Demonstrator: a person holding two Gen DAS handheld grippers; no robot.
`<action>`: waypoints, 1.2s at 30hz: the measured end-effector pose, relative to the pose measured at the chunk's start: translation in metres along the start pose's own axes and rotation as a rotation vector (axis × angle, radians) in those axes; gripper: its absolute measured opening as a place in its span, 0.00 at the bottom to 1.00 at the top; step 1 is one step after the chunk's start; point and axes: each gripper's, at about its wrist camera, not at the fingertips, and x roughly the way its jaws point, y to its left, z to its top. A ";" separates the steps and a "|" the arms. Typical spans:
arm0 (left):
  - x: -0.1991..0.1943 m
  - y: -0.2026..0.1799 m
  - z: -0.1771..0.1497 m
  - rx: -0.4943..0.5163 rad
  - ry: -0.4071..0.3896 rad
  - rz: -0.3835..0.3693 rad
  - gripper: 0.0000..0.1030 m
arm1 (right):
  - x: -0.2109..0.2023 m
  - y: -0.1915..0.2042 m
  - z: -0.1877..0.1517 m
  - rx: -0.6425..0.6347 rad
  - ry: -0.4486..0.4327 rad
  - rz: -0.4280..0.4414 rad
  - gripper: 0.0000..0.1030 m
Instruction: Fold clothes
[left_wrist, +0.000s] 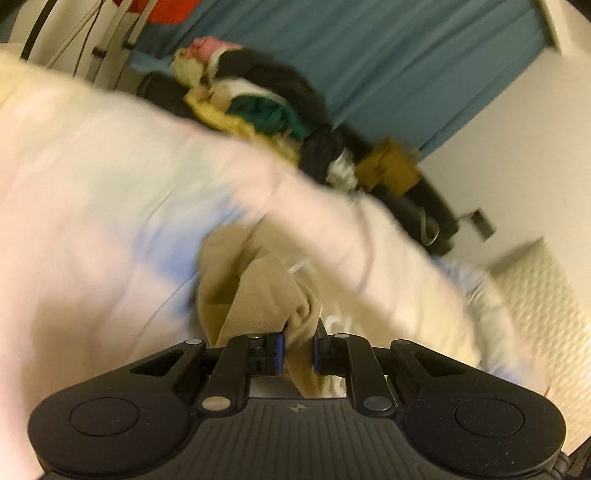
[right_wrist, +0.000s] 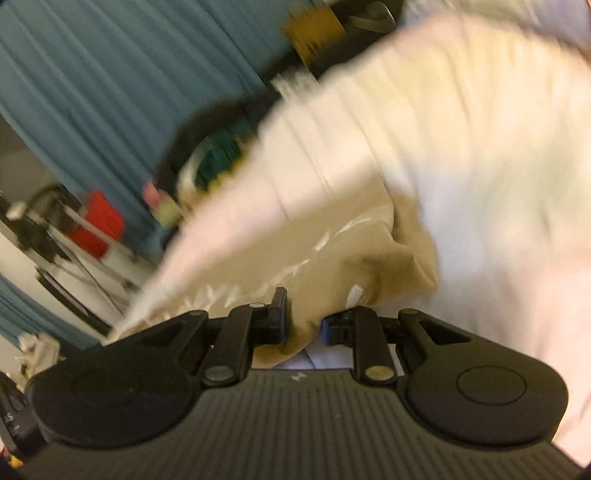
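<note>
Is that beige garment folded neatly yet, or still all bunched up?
Bunched, not folded. The beige garment hangs crumpled between the left gripper and right gripper, both pinching its cloth. Blur hides finer detail.

Both tools are matte black plastic. The left gripper (left_wrist: 298, 350) has a wide ribbed body with a small round crosshair mark at its middle, and a smooth raised disc set into each rounded shoulder. Two flat link bars on each side run forward to the fingers, fixed with round silver pins at both ends, and triangular cut-outs show in the outer arms. Its left finger pad (left_wrist: 279, 353) has a blue edge. The right gripper (right_wrist: 303, 319) has the same ribbed body, rounded shoulders with discs, silver-pinned link bars and triangular cut-outs, with a faint pale mark at the centre; its fingers look plain black.
</note>
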 end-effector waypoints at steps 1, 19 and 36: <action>0.001 0.008 -0.011 0.023 0.011 0.010 0.15 | 0.001 -0.007 -0.013 0.003 0.012 -0.004 0.20; -0.127 -0.063 -0.016 0.422 -0.089 0.068 0.66 | -0.091 0.036 -0.030 -0.064 0.010 -0.128 0.22; -0.350 -0.109 -0.101 0.634 -0.362 0.025 1.00 | -0.266 0.092 -0.103 -0.457 -0.261 -0.003 0.83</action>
